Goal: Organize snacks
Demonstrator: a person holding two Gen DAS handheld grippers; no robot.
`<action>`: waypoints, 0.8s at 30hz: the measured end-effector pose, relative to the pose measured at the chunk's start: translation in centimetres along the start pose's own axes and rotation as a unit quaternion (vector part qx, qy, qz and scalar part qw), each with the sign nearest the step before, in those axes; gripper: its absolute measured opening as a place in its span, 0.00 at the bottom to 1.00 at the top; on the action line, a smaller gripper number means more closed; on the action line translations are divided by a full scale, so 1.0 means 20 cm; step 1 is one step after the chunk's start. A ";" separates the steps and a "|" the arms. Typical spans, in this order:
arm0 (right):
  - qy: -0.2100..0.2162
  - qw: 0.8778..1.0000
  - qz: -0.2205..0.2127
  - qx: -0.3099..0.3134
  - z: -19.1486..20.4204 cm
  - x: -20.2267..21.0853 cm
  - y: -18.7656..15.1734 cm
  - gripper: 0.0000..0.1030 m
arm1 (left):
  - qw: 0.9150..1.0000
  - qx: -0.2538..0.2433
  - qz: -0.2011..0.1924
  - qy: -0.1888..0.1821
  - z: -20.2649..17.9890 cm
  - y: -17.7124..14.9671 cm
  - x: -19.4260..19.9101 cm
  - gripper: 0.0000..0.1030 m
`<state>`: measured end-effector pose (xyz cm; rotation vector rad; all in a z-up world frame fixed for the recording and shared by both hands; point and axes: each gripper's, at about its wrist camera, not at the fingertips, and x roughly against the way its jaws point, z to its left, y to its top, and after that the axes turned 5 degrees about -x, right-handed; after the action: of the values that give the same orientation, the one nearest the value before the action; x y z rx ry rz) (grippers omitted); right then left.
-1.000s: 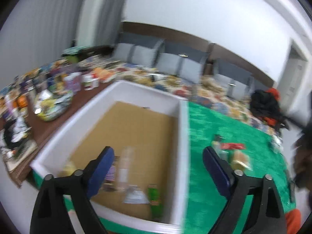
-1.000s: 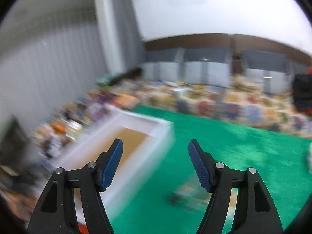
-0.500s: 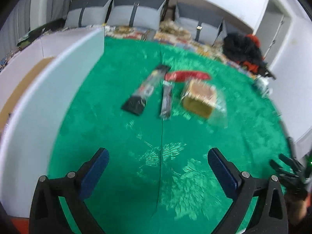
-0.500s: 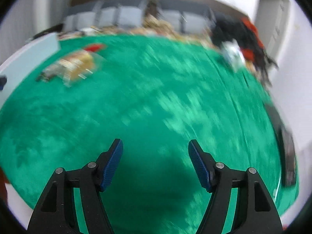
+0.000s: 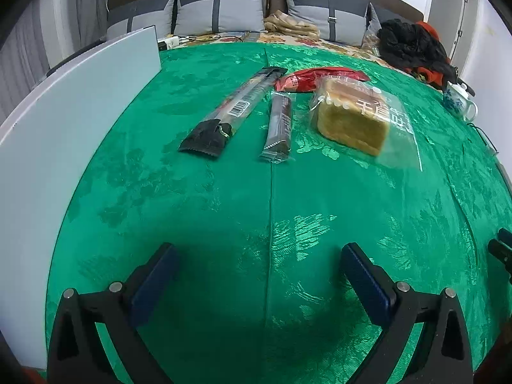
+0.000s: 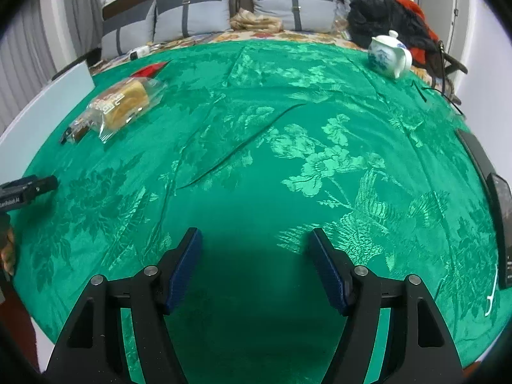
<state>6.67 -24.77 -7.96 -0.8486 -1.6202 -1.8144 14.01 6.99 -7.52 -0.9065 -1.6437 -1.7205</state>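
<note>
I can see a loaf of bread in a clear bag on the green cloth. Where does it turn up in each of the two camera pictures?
Left wrist view: the bagged bread lies upper right of centre, beside the grey stick packet.
Right wrist view: the bagged bread lies at upper left, far from the open gripper.
Shared landmark: the red packet just behind the bread.

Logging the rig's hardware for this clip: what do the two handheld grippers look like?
Both match: the left gripper and right gripper have matte black angular arms with silver round fasteners, ending in ribbed dark blue pads. Seen from the right camera, the left one's black body carries small white lettering.
</note>
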 end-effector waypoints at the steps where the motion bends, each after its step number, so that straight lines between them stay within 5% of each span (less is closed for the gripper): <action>1: -0.002 1.000 -0.001 0.000 0.00 0.00 0.00 0.71 | 1.000 -0.002 0.000 0.000 -0.01 0.00 -0.01 0.97; 24: -0.010 1.000 -0.011 0.012 0.03 -0.03 0.00 0.86 | 1.000 -0.015 0.002 0.008 -0.03 0.01 -0.01 1.00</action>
<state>7.10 -24.11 -8.51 -0.8441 -1.6662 -1.8031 14.18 6.40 -7.58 -0.9073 -1.6101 -1.7497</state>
